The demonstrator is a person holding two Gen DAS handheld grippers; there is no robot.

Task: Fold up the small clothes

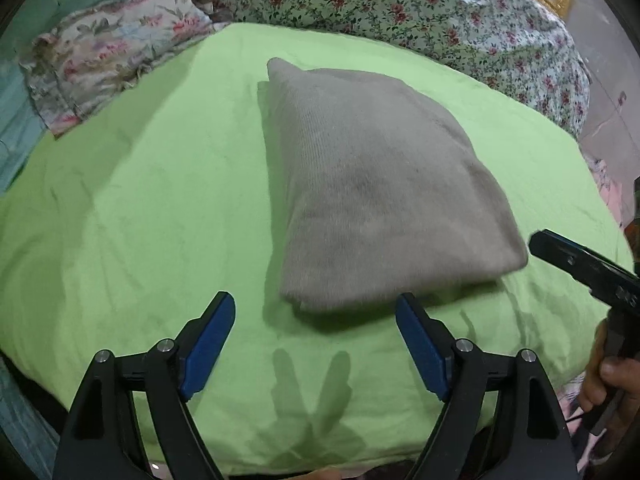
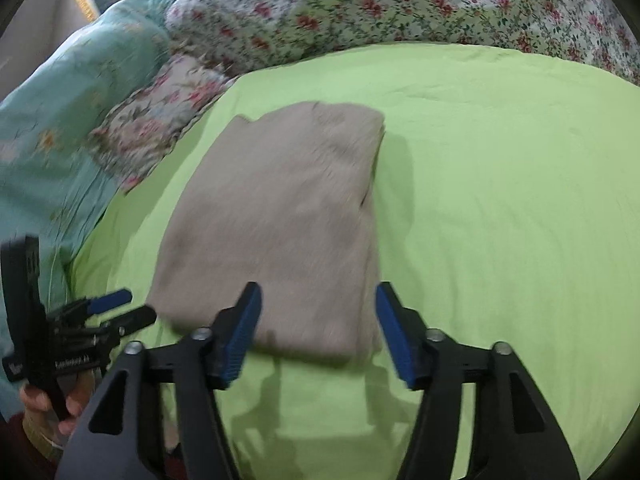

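The folded beige garment (image 1: pixel 380 192) lies flat mid-way on the green sheet (image 1: pixel 140 220), bare sheet round every edge. Left tool (image 1: pixel 316 316) and right tool (image 2: pixel 318 304) hang above its near edge, jaws apart, nothing gripped.

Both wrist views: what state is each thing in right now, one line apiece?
Grey garment: folded into a compact rectangle, lying flat on the sheet, held by neither gripper.
Green sheet: spread out, lightly creased.
Left gripper: open, nothing between the jaws, just short of the garment's near edge.
Right gripper: open, nothing gripped, over the garment's near edge.
Floral pillow: beside the sheet, untouched.
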